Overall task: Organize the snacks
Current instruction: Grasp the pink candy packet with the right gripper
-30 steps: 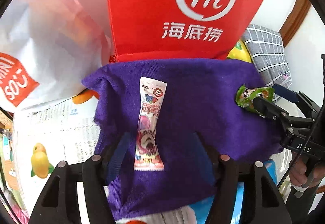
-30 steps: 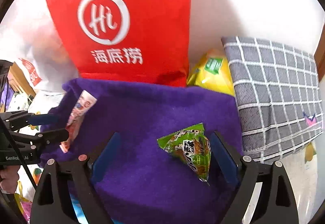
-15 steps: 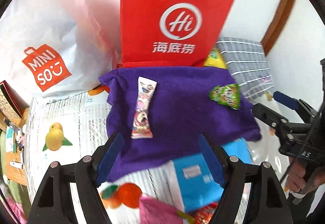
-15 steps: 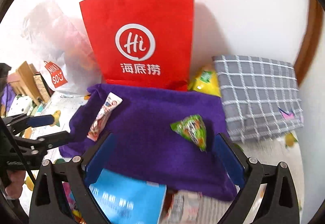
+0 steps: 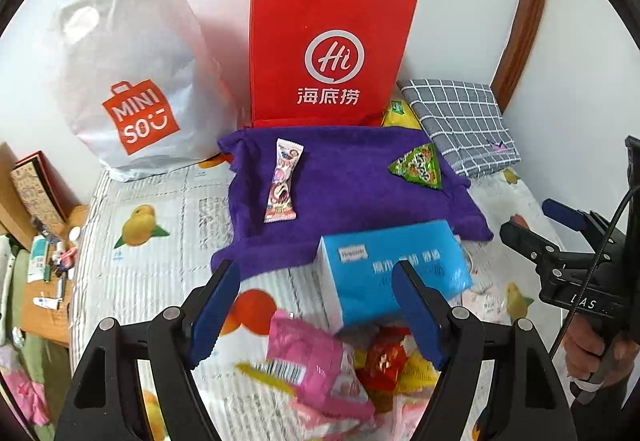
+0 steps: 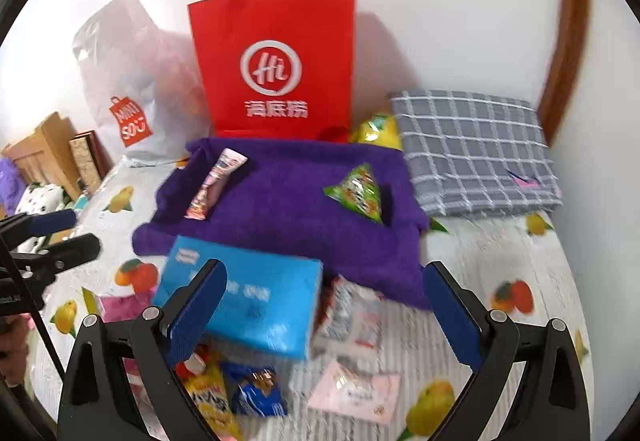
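A: Left tool?
B: Spread wide, blue pads apart, gripping nothing. Hovering above a blurred pink snack packet and a small red wrapper on the fruit-print bed cover.

A: Right tool?
B: Spread wider, likewise empty. Below it, loose snacks on the bed: a yellow packet, a dark blue packet, a pale pink sachet.

A: And the sorted ones?
B: Lying on a folded purple fleece cloth farther back. A long pink-and-white candy stick wrapper toward its left side, a green triangular snack pouch toward its right, well apart. Neither touched by either tool.

A: Anything between cloth and tools?
B: A light blue rectangular tissue pack, overlapping the cloth's near edge.

A: Behind the cloth?
B: A red paper carrier bag with a white "Hi" logo, upright against the wall. A white plastic Miniso bag to its left, a grey checked folded cloth to its right, with a yellow bag peeking out between.
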A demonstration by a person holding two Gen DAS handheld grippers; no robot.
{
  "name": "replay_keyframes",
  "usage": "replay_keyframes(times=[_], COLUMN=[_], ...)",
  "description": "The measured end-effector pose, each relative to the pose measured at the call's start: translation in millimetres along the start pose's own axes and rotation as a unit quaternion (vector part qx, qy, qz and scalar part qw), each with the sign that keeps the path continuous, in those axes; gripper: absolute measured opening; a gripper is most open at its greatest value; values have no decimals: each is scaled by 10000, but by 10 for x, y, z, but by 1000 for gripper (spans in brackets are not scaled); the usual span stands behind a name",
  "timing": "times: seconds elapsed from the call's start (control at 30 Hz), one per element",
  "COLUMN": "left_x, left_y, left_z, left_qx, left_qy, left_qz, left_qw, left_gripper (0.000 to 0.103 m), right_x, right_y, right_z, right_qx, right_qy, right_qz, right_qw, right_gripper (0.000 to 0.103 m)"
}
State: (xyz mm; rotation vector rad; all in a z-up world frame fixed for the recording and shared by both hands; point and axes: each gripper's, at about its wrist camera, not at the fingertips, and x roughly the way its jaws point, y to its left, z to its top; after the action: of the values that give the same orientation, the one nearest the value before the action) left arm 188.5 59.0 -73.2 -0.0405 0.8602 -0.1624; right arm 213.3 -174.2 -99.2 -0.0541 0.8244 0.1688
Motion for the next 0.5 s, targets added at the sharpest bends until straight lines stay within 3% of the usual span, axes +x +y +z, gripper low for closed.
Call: replay_keyframes(times=[0.13, 0.5], left_x=[-83, -125], left_y=[-19, -30], left_z=[-137, -458], left_qx=[-90, -297], left_qy=[28, 207], left_qz=[-112, -201], left_qw=[9999, 9991], left_gripper=[77, 77], right_x=[-85, -175], right_y=[-5, -210], right_z=[-208, -660], right_qx=[-134, 127], right_qy=[96, 226], right_qz=[-116, 78], right_qw=[9998, 9996], right_gripper=[97, 92])
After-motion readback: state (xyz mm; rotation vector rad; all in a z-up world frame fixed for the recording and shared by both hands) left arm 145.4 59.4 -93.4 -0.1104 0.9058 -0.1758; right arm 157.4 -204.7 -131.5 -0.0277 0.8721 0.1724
